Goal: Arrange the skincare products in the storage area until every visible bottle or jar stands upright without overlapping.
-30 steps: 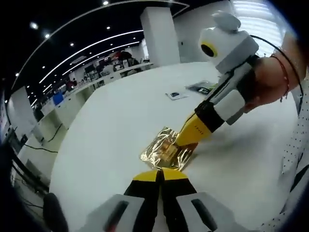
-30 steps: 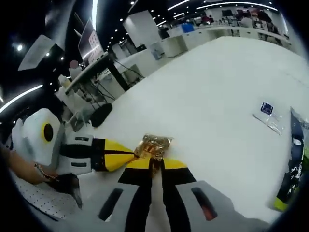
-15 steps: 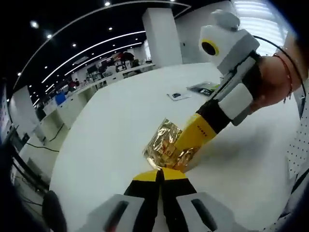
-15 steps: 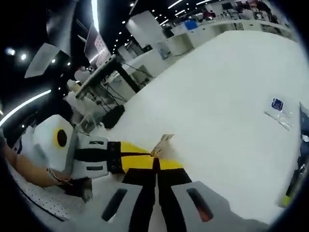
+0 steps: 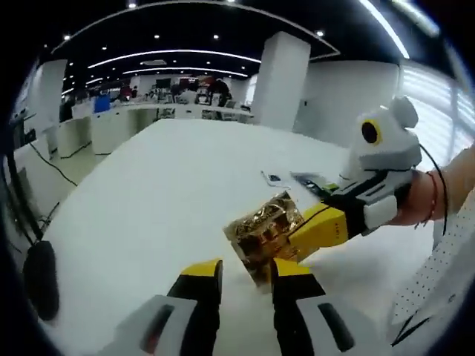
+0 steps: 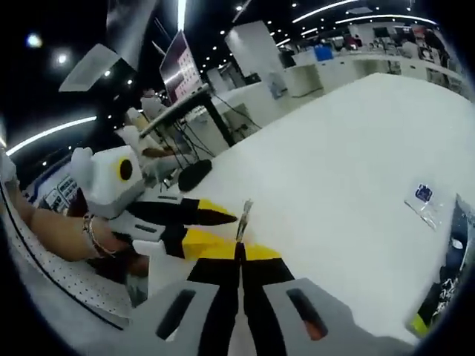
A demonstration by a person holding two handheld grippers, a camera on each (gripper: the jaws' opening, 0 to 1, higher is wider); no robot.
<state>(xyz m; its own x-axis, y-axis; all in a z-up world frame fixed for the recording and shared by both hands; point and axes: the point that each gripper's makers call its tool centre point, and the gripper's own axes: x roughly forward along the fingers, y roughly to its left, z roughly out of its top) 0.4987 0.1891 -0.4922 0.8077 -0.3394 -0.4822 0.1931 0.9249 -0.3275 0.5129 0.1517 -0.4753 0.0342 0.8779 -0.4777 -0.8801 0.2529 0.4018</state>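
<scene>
A crinkled gold foil packet (image 5: 263, 231) hangs above the white table (image 5: 148, 193), tilted, with one edge pinched by my right gripper (image 5: 298, 239), which comes in from the right. In the right gripper view that packet (image 6: 243, 217) shows edge-on as a thin strip rising from my shut right gripper (image 6: 239, 251). My left gripper (image 5: 249, 273) stands open just below the packet, its yellow fingertips (image 5: 209, 271) apart and holding nothing. From the other side the left gripper (image 6: 223, 228) reaches in from the left, jaws spread beside the packet.
A small clear sachet with a blue label (image 6: 422, 199) and a dark packet (image 6: 454, 248) lie on the table (image 6: 334, 141) to the far right; the same sachet (image 5: 273, 178) and dark packet (image 5: 308, 180) sit behind the gold one. A person's hand (image 5: 438, 200) holds the right gripper.
My left gripper has opened and let go of the gold packet. The right gripper stays shut on it and has lifted it off the table. Both cameras have tilted.
</scene>
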